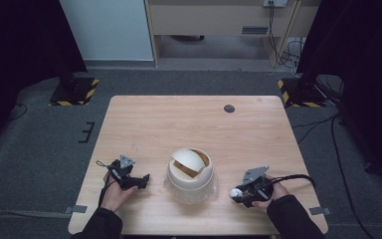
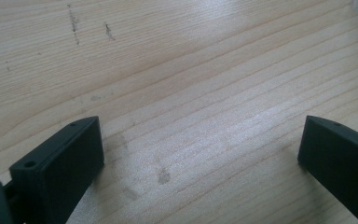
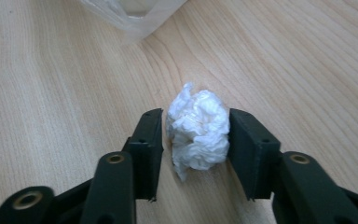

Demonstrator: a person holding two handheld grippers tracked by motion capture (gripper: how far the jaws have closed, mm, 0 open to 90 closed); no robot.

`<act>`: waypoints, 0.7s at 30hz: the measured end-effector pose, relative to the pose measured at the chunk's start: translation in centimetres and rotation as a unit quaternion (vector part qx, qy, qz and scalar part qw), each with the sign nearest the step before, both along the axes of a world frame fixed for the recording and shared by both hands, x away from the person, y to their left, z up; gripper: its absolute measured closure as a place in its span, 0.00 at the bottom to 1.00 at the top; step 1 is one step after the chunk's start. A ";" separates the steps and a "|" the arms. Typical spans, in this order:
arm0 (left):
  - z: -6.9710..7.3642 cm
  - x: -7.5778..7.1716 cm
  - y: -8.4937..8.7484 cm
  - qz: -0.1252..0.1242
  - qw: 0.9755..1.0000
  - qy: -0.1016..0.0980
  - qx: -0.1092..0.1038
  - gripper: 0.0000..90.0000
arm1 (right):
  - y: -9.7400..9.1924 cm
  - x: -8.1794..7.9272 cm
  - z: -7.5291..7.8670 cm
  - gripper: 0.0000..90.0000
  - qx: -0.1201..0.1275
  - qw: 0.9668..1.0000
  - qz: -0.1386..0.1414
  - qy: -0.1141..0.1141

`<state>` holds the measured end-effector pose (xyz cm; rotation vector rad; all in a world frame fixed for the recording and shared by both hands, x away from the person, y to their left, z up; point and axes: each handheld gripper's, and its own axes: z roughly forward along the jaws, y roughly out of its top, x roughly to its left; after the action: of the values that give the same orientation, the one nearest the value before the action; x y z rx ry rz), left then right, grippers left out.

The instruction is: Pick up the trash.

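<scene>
Paper wad (image 3: 198, 130) between right gripper (image 3: 196, 140) jaws; touching.

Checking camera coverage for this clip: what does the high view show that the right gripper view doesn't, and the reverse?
High view alone: the domed bin at mid-table, the left gripper held apart, and both of the person's hands.

Right gripper view alone: the creases of the crumpled tissue and the fingers against its sides.

Both: the right gripper, the tissue and the wooden table.
</scene>
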<state>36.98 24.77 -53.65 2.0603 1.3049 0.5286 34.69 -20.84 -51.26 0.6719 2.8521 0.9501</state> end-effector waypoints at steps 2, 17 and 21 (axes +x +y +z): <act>0.0 0.0 0.0 0.000 1.000 0.000 0.000 0.00 | 0.0 0.1 0.1 0.66 -0.001 1.000 -0.004 0.000; 0.0 0.0 0.0 0.000 1.000 0.000 0.000 0.00 | -0.2 0.3 0.6 0.74 0.009 1.000 -0.015 0.009; 0.0 0.0 0.0 0.000 1.000 0.000 0.000 0.00 | -0.5 0.5 1.2 0.73 0.026 0.999 -0.025 0.003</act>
<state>36.98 24.77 -53.65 2.0604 1.3051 0.5285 35.23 -21.38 -50.03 0.7480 2.8112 1.0188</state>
